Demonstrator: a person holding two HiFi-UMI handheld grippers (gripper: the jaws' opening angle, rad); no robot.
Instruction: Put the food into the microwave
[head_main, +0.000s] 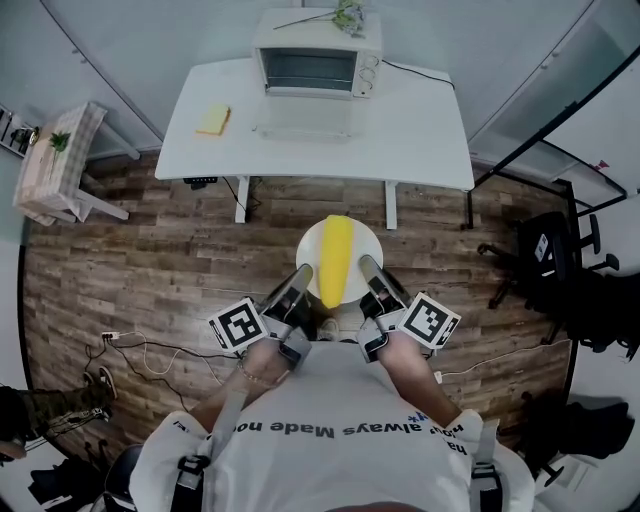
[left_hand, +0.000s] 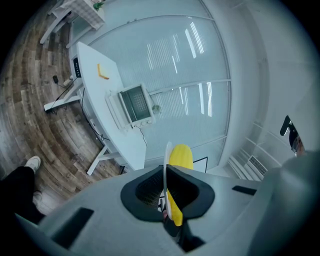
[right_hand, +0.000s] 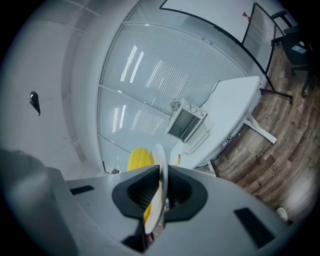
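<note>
White plate (left_hand: 165, 159) edge-on in left tool (left_hand: 166, 176), right tool (right_hand: 161, 178), corn (left_hand: 180, 156) half-hidden

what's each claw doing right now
Left claw: shut on the plate rim.
Right claw: shut on the opposite rim of the plate, which carries corn.

The left tongs (left_hand: 167, 192) fill the lower frame, their dark pads closed on the rim of a white plate (left_hand: 165, 162) seen edge-on. A yellow corn cob (left_hand: 180, 156) lies on the plate (its right face, from here). Up and left of centre, a white counter (left_hand: 92, 57) carries the microwave (left_hand: 135, 103), door open, and a small yellow pad (left_hand: 102, 72). Wooden floor (left_hand: 35, 110) runs down the left, with a white shoe (left_hand: 31, 163) at the lower left.
</note>
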